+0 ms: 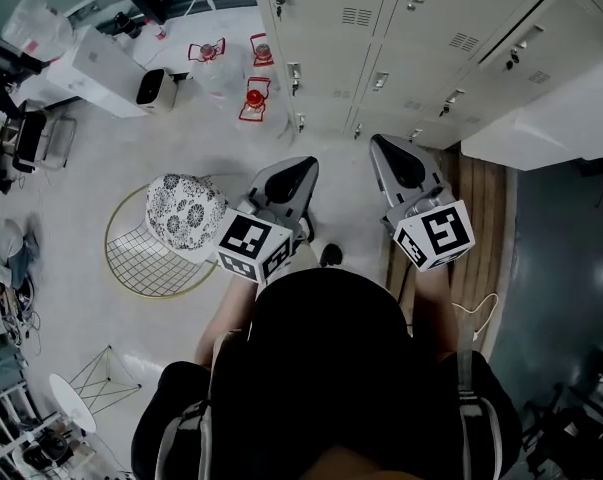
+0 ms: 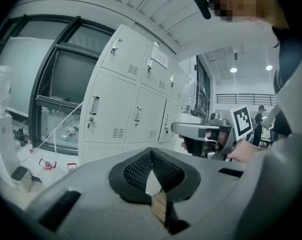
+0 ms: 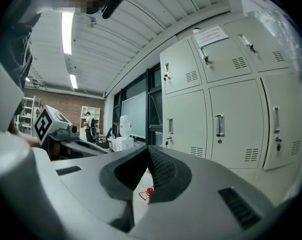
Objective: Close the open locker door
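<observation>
A bank of pale grey lockers (image 1: 331,28) runs across the top of the head view, and every door I can make out lies flush. A pale panel (image 1: 541,118) juts from the bank at the right; whether it is an open door I cannot tell. My left gripper (image 1: 303,163) and right gripper (image 1: 378,140) are held side by side in front of the person, short of the lockers. Both are shut with nothing between the jaws. The left gripper view shows closed lockers (image 2: 115,114) ahead and the right gripper (image 2: 178,129) beside it. Closed doors (image 3: 226,114) fill the right gripper view.
A wire chair with a patterned cushion (image 1: 186,213) stands on the floor to the left. Red-framed items (image 1: 253,98) sit near the locker base, and a white unit (image 1: 91,63) lies at the far left. A wooden strip (image 1: 481,198) runs along the lockers at the right.
</observation>
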